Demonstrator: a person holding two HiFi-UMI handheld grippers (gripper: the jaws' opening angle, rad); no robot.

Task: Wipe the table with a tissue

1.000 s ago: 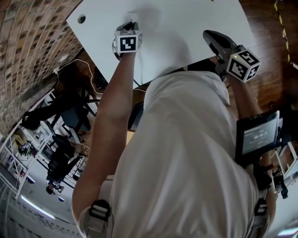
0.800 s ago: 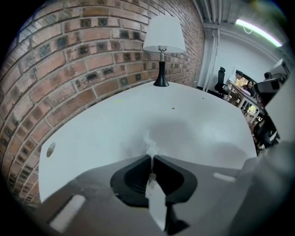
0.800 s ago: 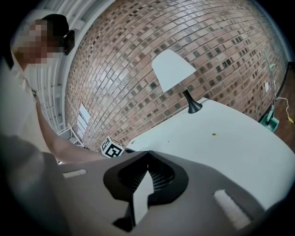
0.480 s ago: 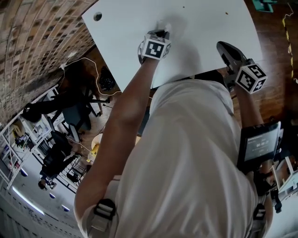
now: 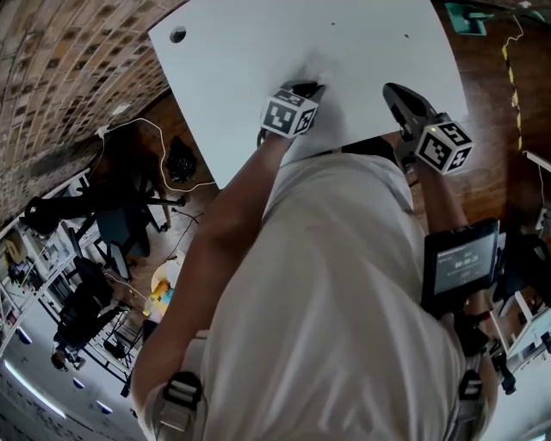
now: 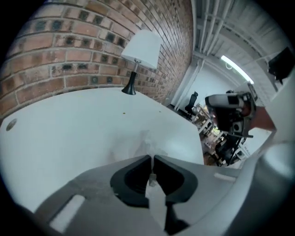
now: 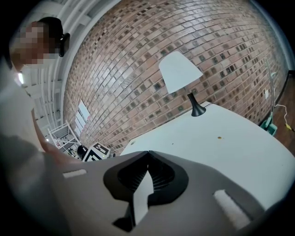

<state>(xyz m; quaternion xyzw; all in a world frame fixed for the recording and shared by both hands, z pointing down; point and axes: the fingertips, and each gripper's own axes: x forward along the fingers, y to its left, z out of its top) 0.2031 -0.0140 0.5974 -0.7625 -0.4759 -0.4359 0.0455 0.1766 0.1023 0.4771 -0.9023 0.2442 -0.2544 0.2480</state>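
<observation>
Tissue (image 6: 145, 139) clamped in left hand-held gripper (image 6: 151, 158) on the counter (image 6: 69, 124), right hand-held gripper (image 7: 147, 153) closed, empty, over counter's edge.

brick wall (image 5: 60, 86): 10 o'clock of head view | white cable (image 5: 160, 131) on wooden floor (image 5: 495, 112): 9 o'clock | dark chair (image 5: 116, 226): 8 o'clock | teal thing (image 5: 465, 17): 1 o'clock — kind not clear | lamp (image 7: 180, 69), white shade, black foot: 1 o'clock of right gripper view — bricks behind it
</observation>
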